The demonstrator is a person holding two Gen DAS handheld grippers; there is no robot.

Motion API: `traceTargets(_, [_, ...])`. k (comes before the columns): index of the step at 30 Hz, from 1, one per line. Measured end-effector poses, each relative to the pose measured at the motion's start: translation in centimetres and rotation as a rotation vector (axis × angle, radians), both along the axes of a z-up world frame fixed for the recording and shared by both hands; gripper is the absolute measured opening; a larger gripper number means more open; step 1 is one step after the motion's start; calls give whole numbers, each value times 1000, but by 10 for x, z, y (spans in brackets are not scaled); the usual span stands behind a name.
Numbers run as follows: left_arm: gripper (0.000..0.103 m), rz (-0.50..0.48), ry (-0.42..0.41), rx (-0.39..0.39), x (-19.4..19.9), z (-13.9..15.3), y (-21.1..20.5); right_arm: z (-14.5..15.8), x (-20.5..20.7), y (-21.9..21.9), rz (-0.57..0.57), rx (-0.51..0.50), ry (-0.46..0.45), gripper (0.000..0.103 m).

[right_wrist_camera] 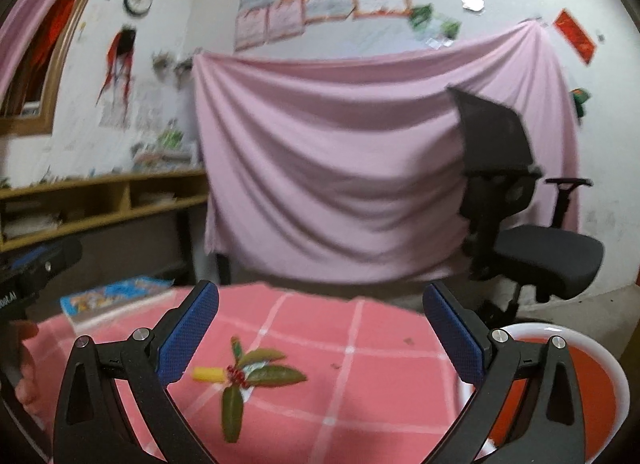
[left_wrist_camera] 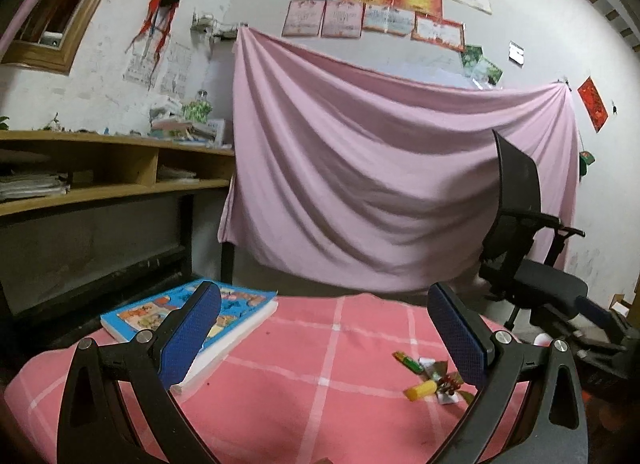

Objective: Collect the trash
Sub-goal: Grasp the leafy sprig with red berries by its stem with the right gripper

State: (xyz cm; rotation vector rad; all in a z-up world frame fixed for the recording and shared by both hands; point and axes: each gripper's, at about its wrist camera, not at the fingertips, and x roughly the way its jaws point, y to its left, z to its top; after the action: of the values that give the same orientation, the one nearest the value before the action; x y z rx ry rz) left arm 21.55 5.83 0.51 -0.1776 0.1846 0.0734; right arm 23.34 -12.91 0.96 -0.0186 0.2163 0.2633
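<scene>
A small heap of trash lies on the pink checked tablecloth (left_wrist_camera: 320, 344): green leaves (right_wrist_camera: 264, 374) with red berries, a yellow stub (right_wrist_camera: 208, 374) and a bit of white wrapper. In the left wrist view the heap (left_wrist_camera: 434, 382) lies low right, just inside the right finger. My left gripper (left_wrist_camera: 324, 328) is open and empty above the table. My right gripper (right_wrist_camera: 320, 328) is open and empty, with the leaves below and between its fingers. The left gripper's body shows at the left edge of the right wrist view (right_wrist_camera: 36, 268).
A blue picture book (left_wrist_camera: 192, 312) lies at the table's far left. A red bin with a white rim (right_wrist_camera: 560, 376) stands at the table's right side. A black office chair (right_wrist_camera: 520, 224) and a hanging pink sheet (left_wrist_camera: 380, 168) are behind. Wooden shelves (left_wrist_camera: 100, 172) stand at the left.
</scene>
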Motion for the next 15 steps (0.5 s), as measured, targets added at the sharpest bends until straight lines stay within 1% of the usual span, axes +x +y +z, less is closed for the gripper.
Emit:
traceTargets(2, [101, 0, 35, -8, 7, -3, 1, -5, 11, 6, 28, -25, 65, 103])
traceTargets(3, [101, -12, 75, -10, 13, -5, 2, -8, 18, 9, 44, -37, 108, 103])
traceTargets(6, [101, -25, 183, -21, 29, -14, 4, -16, 33, 15, 98, -51, 207, 90])
traceTargets(7, [101, -27, 217, -28, 35, -16, 4, -18, 36, 17, 114, -54, 233, 81])
traceTargets(8, [101, -32, 254, -36, 41, -19, 4, -22, 41, 20, 139, -59, 269, 75])
traceTargets(12, [101, -68, 364, -57, 59, -30, -1, -37, 54, 32, 225, -95, 404, 71])
traceTargets(13, [100, -77, 384, -58, 61, -33, -1, -43, 58, 37, 252, -111, 457, 68])
traceTargets(14, [100, -85, 400, -59, 63, -36, -3, -47, 60, 40, 258, -124, 480, 61])
traceTargets(15, [100, -90, 408, -62, 64, -38, -3, -50, 61, 43, 260, -144, 504, 58])
